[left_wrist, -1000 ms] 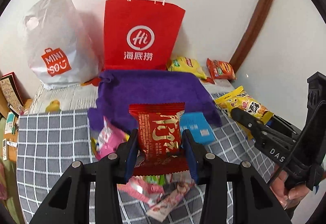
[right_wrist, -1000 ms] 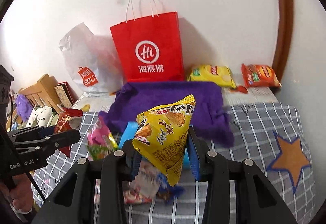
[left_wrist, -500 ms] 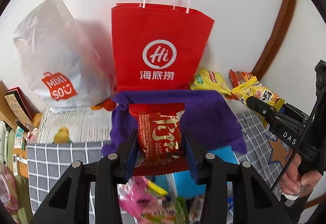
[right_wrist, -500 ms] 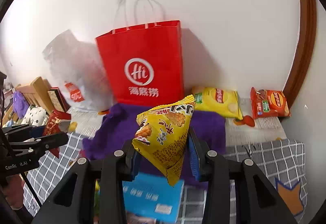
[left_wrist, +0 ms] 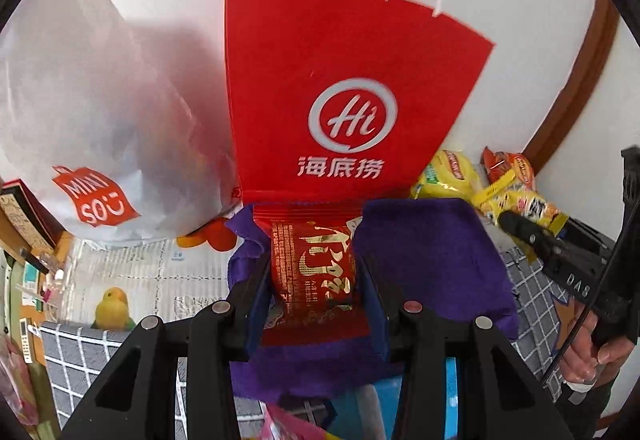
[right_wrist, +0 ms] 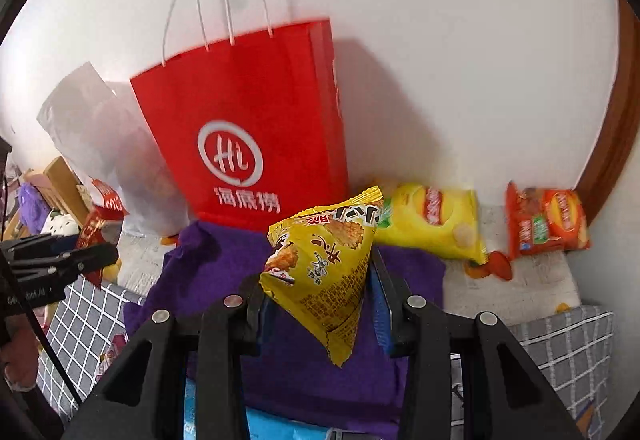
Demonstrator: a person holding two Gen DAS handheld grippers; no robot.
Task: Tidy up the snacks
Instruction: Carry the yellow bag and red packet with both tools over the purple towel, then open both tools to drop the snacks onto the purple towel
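Note:
My left gripper (left_wrist: pixel 314 280) is shut on a red snack packet with gold lettering (left_wrist: pixel 312 260), held over a purple cloth (left_wrist: pixel 432 260). My right gripper (right_wrist: pixel 318 304) is shut on a yellow triangular snack bag (right_wrist: pixel 324 264), also above the purple cloth (right_wrist: pixel 208 272). A red paper bag with white handles (left_wrist: pixel 344 96) (right_wrist: pixel 256 124) stands against the wall just behind the cloth. In the left wrist view the right gripper (left_wrist: pixel 516 224) appears at the right with the yellow bag (left_wrist: pixel 520 204). In the right wrist view the left gripper (right_wrist: pixel 100 252) shows at the left with the red packet (right_wrist: pixel 94 228).
A white plastic bag (left_wrist: pixel 104 128) leans beside the red bag. A yellow chip bag (right_wrist: pixel 436 220) and an orange-red chip bag (right_wrist: pixel 548 220) lie along the wall at the right. A blue packet (right_wrist: pixel 280 424) and pink snacks (left_wrist: pixel 288 424) lie on the grey checked tablecloth (left_wrist: pixel 72 352).
Both grippers have moved forward toward the wall with their packets; the red bag now looms larger and the loose snacks have slid below the fingers.

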